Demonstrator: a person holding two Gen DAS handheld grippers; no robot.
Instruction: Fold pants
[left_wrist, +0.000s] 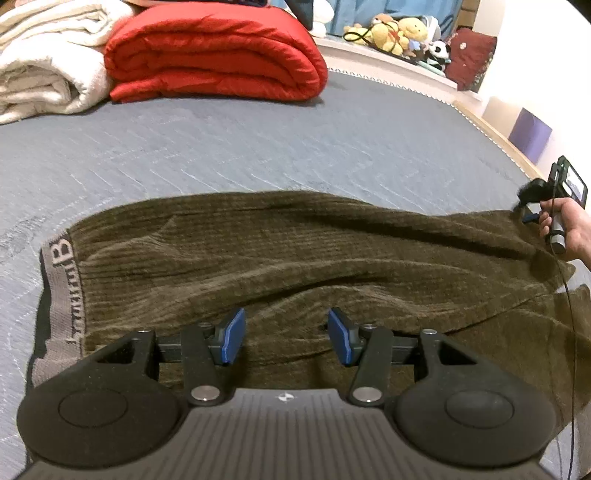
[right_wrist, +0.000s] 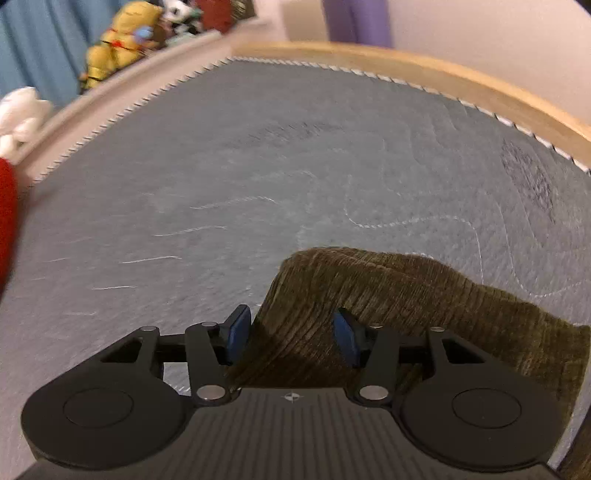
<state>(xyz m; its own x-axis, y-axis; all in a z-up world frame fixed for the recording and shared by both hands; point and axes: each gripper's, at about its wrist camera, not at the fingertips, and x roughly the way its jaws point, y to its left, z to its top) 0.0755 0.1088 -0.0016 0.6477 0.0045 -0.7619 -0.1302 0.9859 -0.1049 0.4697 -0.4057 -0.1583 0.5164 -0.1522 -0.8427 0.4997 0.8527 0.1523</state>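
The brown pants (left_wrist: 295, 258) lie flat across the grey bed (left_wrist: 258, 147), with the waistband (left_wrist: 61, 291) on the left; the left gripper (left_wrist: 286, 336) hovers over the pants with its blue fingers spread wide; the right gripper (right_wrist: 291, 338) is spread too, with the leg end (right_wrist: 369, 295) between its fingers; a red blanket (left_wrist: 214, 55) sits far back.

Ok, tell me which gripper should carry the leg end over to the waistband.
Right. The right gripper already straddles the leg cuff of the pants, jaws open around it. The left gripper hangs open over mid-leg, near the waistband.
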